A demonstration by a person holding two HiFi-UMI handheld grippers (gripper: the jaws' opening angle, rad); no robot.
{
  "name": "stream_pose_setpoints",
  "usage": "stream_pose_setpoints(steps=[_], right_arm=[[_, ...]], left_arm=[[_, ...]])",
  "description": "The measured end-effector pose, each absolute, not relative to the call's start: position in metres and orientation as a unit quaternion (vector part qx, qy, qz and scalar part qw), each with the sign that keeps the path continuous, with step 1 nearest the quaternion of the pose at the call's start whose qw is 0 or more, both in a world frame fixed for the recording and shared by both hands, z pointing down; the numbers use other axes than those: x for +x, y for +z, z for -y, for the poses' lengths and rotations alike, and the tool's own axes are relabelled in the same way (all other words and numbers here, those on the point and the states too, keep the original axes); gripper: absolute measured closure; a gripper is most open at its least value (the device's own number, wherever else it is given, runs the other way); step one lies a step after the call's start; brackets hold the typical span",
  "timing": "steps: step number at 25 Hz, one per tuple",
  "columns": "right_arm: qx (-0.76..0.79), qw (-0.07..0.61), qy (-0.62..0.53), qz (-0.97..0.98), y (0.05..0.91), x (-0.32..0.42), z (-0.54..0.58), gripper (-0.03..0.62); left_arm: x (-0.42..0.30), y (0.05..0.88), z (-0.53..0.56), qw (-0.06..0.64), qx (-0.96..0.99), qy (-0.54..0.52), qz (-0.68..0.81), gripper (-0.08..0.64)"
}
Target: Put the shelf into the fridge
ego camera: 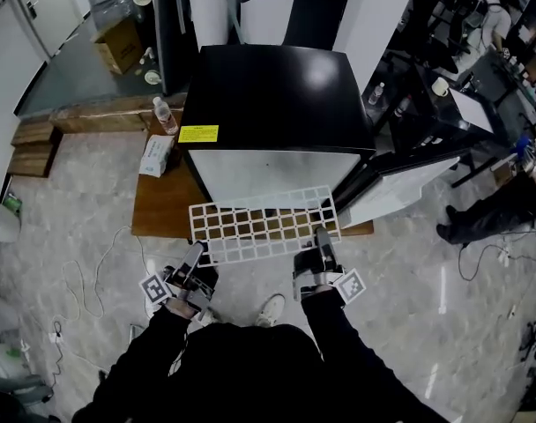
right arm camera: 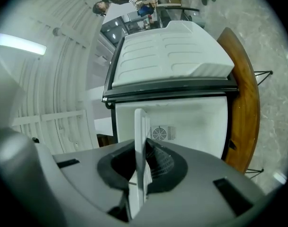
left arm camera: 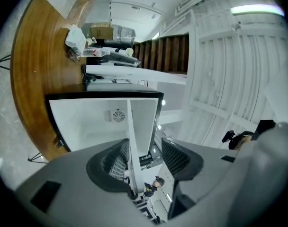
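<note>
The white grid shelf (ego camera: 264,223) hangs level in front of the open black mini fridge (ego camera: 277,95), its far edge near the white interior (ego camera: 268,174). My left gripper (ego camera: 196,256) is at the shelf's near left corner. In the left gripper view the shelf (left arm camera: 133,126) stands edge-on between the jaws. One pad lies close against it and the other stands clear of it, so this gripper (left arm camera: 144,160) is open. My right gripper (ego camera: 323,241) is at the near right edge. In its own view it (right arm camera: 143,167) is shut on the shelf (right arm camera: 141,145).
The fridge door (ego camera: 400,188) swings open to the right. The fridge stands on a low wooden platform (ego camera: 162,205) with a water bottle (ego camera: 165,115) and a white packet (ego camera: 155,155). Cables (ego camera: 92,280) lie on the floor at left. A person (ego camera: 506,201) sits at right.
</note>
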State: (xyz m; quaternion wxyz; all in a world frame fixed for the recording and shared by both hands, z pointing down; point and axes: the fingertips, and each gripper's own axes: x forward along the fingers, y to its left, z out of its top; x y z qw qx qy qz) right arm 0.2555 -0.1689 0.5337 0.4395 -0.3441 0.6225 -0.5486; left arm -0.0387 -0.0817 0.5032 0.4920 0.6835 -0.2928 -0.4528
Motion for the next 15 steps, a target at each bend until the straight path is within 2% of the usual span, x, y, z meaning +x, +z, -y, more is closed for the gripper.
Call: stream_pose_setpoints(steps=[5, 11, 12, 15], right_arm=[[-0.347, 0.473, -0.536, -0.607, 0.526, 0.264, 0.186, 0.558], [-0.349, 0.481, -0.543, -0.593, 0.534, 0.289, 0.195, 0.558], [-0.346, 0.481, -0.545, -0.593, 0.535, 0.288, 0.195, 0.558], [-0.339, 0.480, -0.550, -0.593, 0.536, 0.287, 0.195, 0.558]], left_arm=[[-0.033, 0.482, 0.113, 0.433, 0.669, -0.494, 0.347, 0.337], [-0.012, 0.482, 0.132, 0.413, 0.627, -0.527, 0.398, 0.339], [-0.012, 0.483, 0.133, 0.411, 0.619, -0.532, 0.405, 0.349], [-0.013, 0.488, 0.134, 0.409, 0.602, -0.539, 0.424, 0.480]])
